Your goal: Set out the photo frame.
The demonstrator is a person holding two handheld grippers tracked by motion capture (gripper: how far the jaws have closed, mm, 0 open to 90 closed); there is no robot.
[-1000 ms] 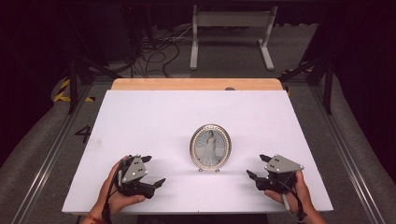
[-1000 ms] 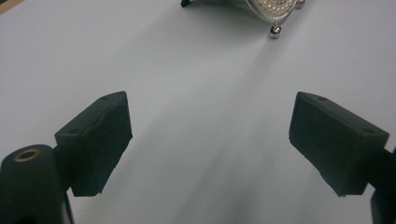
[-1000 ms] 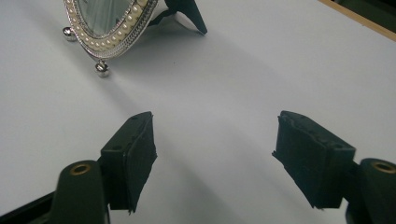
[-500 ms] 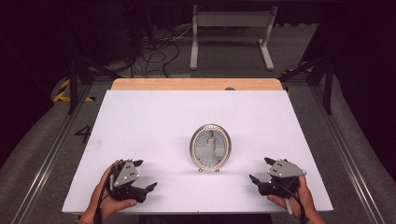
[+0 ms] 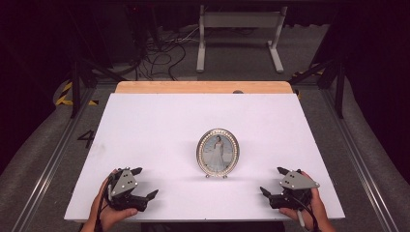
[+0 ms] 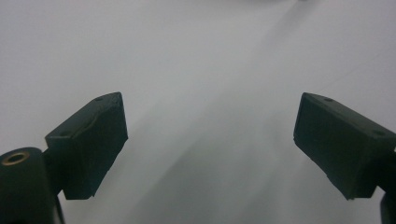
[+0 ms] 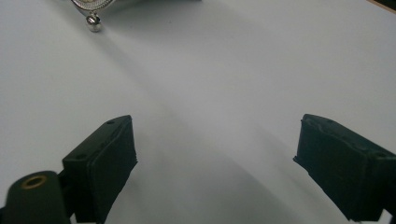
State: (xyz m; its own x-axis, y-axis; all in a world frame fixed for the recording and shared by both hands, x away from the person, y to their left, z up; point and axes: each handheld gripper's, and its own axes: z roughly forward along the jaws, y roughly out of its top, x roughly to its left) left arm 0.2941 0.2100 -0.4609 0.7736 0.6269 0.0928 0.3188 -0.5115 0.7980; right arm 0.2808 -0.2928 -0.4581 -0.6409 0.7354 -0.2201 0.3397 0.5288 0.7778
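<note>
An oval picture frame with a pearly rim stands upright on the white table, holding a photo of a figure in a white dress. My left gripper rests at the near left, held in a hand, its jaws wide apart over bare table. In the left gripper view the left gripper is open with nothing between the pads. My right gripper sits at the near right, pointing toward the frame. Its jaws have just been opening and the right gripper stands open on nothing. The frame's small ball foot shows at the top left.
A wooden strip runs along the table's far edge. Beyond it stand a grey metal stand and loose cables on the floor. Metal rails flank both sides of the table.
My left gripper has slid left and nearer the table's front edge. The right gripper has stayed put and its jaws have spread wider. The frame has not moved.
</note>
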